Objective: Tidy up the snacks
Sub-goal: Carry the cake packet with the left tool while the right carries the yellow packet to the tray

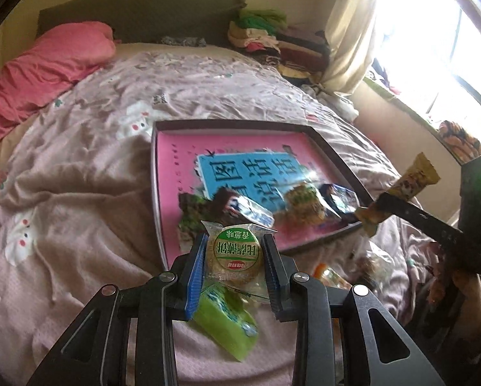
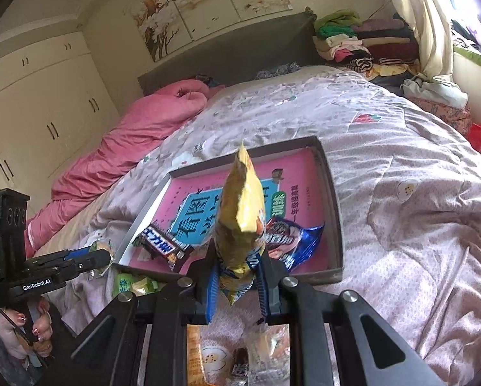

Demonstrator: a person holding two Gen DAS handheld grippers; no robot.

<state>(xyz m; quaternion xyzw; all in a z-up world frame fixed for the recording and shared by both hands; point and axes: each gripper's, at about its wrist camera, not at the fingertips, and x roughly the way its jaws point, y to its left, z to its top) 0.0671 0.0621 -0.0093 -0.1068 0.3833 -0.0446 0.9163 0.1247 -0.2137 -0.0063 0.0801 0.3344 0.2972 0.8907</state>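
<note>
Left tongs: your left tongs (image 1: 235, 254) are clamped on a round wrapped biscuit (image 1: 234, 252) with a green label; both pads press the wrapper's sides, and it is lifted clear of the quilt.
Right tongs: your right tongs (image 2: 237, 278) are clenched on the lower end of a long yellow snack packet (image 2: 240, 222), which stands nearly upright out of them.
Key relation: the shallow box (image 1: 158, 173) lies just ahead of and below both tongs, on the bed (image 1: 79, 193). Its near rim is the edge you must cross. From the left view the biscuit hangs over the near left corner; from the right view the packet is already above the near rim, so the right hand looks nearer a drop.
Long axis: the yellow snack packet points up and away. I judge it needs tipping forward to lie flat on the box's floor.
Already in the box: a dark chocolate bar (image 2: 165, 249) at the near left, a blue-and-brown wrapper (image 2: 292, 241) at the near right, and another pale packet (image 1: 303, 202) between them; all crowd the near end.
Free room: the far half of the pink floor is bare, so reach past the pile.
Left outside: a green packet (image 1: 224, 325) lies on the quilt below the left tongs; more wrappers (image 2: 259, 350) lie under the right ones.
Obstruction: the two tongs stand near each other at the near rim, so stagger the drops.
</note>
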